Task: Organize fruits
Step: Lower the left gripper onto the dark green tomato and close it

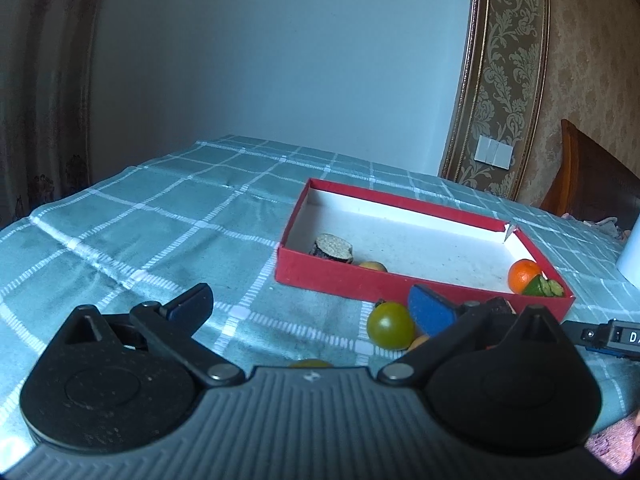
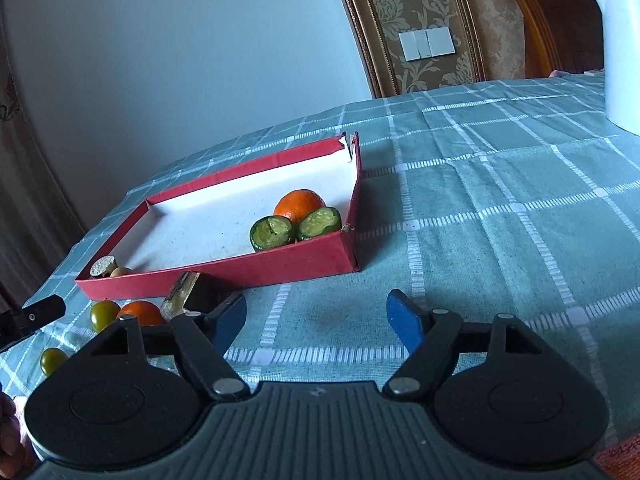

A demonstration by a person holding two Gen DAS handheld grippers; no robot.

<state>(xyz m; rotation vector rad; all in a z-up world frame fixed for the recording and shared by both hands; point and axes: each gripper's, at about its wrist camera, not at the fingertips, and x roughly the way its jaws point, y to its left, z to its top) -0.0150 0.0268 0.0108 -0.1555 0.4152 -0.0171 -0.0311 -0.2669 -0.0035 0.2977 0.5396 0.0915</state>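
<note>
Fruits lie partly inside and partly outside a shallow red box [image 2: 240, 270] with a white floor, which sits on a table under a teal checked tablecloth [image 2: 500, 220]. Inside the box, in its near right corner as the right wrist camera sees it, an orange [image 2: 300, 204] rests against two green cut pieces [image 2: 274, 234] whose pale faces turn toward the camera; at the opposite end of the near wall sit a dark-skinned cut chunk [image 2: 102, 268] and a small tan fruit [image 2: 121, 271] just beside it. Outside, in front of the near wall, lie a green tomato [image 2: 104, 314], a second orange [image 2: 142, 313] touching or nearly touching it, a dark block with a pale cut face [image 2: 192, 294], and another green tomato [image 2: 53, 360] nearer the camera. The left gripper [image 1: 312, 300] has its jaws spread wide and pinches nothing; its right blue pad stands just beside the first green tomato, which lies within the gap near that pad. The right gripper [image 2: 316, 316] is also parted, with only bare cloth between its blue pads, the dark block sitting just behind its left finger. A white kettle [image 2: 622, 48] stands far right on the table, well apart from the box
</note>
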